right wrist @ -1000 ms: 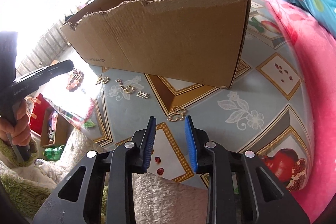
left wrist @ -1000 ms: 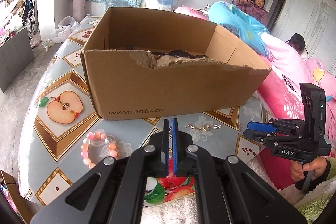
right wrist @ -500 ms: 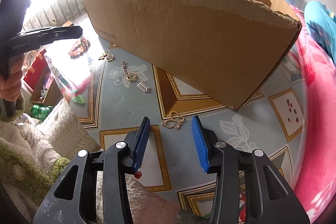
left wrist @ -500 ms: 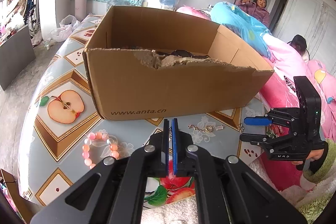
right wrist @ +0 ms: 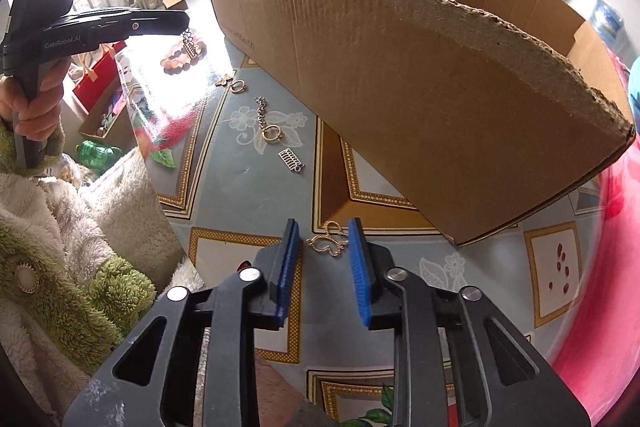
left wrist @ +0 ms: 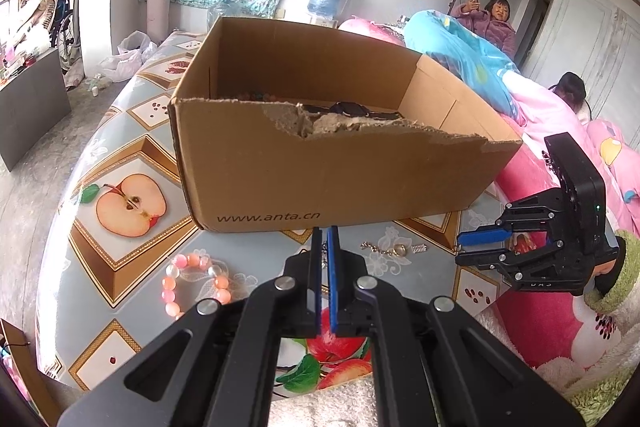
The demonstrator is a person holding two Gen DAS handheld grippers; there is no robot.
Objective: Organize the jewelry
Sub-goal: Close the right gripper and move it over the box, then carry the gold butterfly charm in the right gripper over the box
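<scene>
Only right wrist view shows butterfly charm [right wrist: 329, 239] between closing right tool [right wrist: 324, 241], left tool [left wrist: 324, 251] clenched, grasping comb charm [right wrist: 191, 47]

The box [left wrist: 332, 163] stands on the worktop [left wrist: 120, 259], back from the near edge. Between the box and that edge the jewelry lies in a loose row. The bracelet [left wrist: 195, 283] lies toward the left end, near the left tongs [left wrist: 325, 247]. A chain with a ring [right wrist: 267, 123] and a small clasp [right wrist: 291, 159] lie just beside each other near the middle. A butterfly charm [right wrist: 329, 239] lies close to the box's near right corner, between the closing fingers of the right tongs [right wrist: 325, 239]. A bed [left wrist: 560, 123] lies along the worktop's right side.
</scene>
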